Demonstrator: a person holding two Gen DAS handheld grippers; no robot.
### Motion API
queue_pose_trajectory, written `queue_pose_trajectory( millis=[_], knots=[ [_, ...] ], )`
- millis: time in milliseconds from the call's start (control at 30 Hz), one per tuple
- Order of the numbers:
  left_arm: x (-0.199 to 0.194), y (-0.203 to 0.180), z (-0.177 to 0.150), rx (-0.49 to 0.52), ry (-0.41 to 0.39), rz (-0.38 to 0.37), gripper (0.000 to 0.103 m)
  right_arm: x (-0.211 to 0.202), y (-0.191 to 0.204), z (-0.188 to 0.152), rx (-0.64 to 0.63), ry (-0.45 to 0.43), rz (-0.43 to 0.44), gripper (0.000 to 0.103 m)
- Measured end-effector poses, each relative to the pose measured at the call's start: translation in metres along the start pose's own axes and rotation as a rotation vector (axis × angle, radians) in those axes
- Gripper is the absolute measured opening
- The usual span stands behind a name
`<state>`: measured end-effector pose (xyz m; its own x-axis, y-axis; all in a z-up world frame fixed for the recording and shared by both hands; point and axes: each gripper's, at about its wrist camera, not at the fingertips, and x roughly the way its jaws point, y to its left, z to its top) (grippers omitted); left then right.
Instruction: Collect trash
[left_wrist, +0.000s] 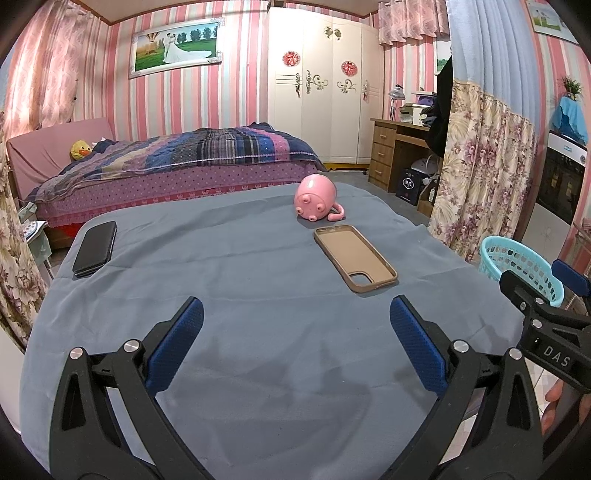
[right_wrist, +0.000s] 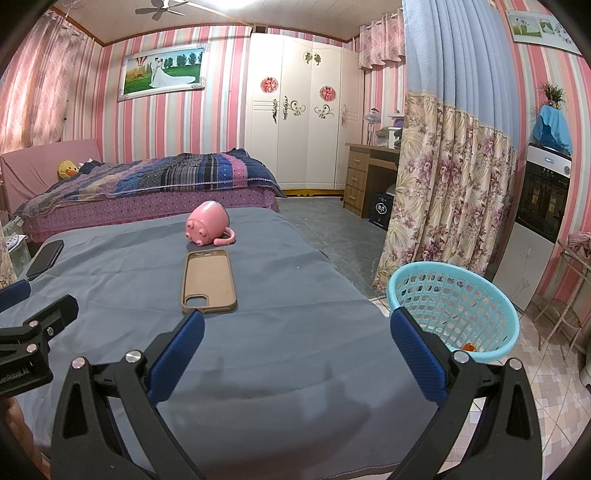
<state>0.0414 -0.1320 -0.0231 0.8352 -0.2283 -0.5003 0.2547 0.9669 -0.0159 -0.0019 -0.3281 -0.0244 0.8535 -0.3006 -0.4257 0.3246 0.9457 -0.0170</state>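
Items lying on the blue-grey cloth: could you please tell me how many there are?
3. A pink mug lies on its side at the far end, a tan phone case lies open-side up just nearer, and a black phone rests near the left edge. None seem hidden.

Turquoise lattice basket (right_wrist: 458, 306) stands upright beside the table, holding an orange scrap (right_wrist: 468, 346).

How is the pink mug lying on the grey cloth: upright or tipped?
Tipped. The pink mug lies on its side, footed base facing the camera, handle resting on the cloth.

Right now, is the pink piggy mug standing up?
No, the pink mug lies tipped on its side on the grey cloth.
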Motion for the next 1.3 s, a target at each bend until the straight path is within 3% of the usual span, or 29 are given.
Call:
queue_pose_trajectory(
  millis=[1300],
  knots=[
    [-0.0004,-0.0015,0.0007,-0.002,-0.005,-0.004,0.098,-0.0022,-0.0048,0.0064,-0.002,-0.005,0.001,0.098]
  ],
)
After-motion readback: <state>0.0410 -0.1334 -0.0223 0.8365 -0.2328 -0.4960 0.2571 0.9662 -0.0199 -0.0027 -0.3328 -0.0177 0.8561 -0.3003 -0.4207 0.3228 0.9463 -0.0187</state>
